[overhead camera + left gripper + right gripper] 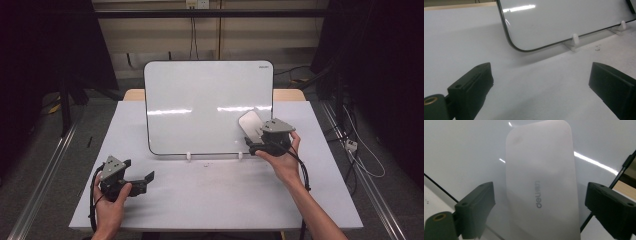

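White and shiny, the board [209, 106] stands up near the back of the grey table [215, 200], leaning back a little. Two small white pegs [189, 156] hold its bottom edge. In the left gripper view, one peg [575, 39] sits just under the board's [564, 20] black rim.

A pale, flat eraser [250, 123] lies against the board's lower right part. It is tilted. In the right gripper view the eraser [541, 180] is very close, and it has the word "deli" printed on it in grey.

The right gripper [260, 141] is up at the board, right by the eraser. A hand [285, 162] holds it from below. In the right gripper view, the right gripper [537, 211] has its two black jaws spread wide, one on each side of the eraser. They do not touch it. There is a gap on both sides.

The left gripper [137, 172] is down low near the front left of the table, well apart from the board. A hand [111, 207] holds it too. In the left gripper view, the left gripper [541, 90] has its jaws spread wide with nothing between them, just bare table [536, 80].
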